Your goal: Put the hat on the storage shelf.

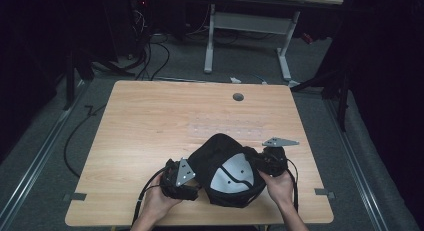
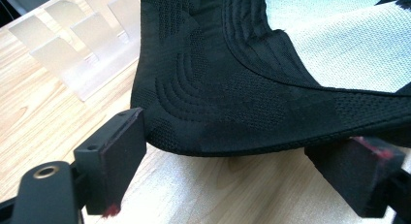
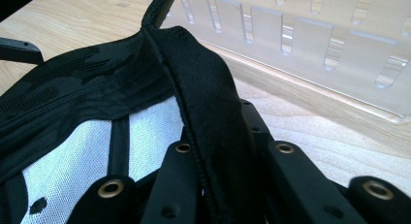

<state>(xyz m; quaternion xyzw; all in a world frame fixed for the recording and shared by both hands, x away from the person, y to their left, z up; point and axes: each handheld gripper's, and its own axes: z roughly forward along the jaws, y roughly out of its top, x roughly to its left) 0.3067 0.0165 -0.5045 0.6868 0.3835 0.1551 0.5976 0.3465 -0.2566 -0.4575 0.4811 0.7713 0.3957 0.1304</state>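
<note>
A black cap (image 1: 225, 173) lies upside down near the table's front edge, its white mesh lining facing up. My left gripper (image 1: 194, 185) is at the cap's left side. In the left gripper view it (image 2: 237, 170) is open, jaws wide apart, with the stitched brim of the cap (image 2: 232, 88) just past and between the pads. My right gripper (image 1: 261, 163) is at the cap's right side. In the right gripper view it (image 3: 218, 185) is shut on the black rim band of the cap (image 3: 72, 103).
A clear plastic slotted rack (image 2: 82, 44) stands on the wooden table (image 1: 150, 121) just behind the cap, also close in the right gripper view as the rack (image 3: 315, 40). A round cable hole (image 1: 238, 97) sits near the far edge. Another desk and cables lie beyond.
</note>
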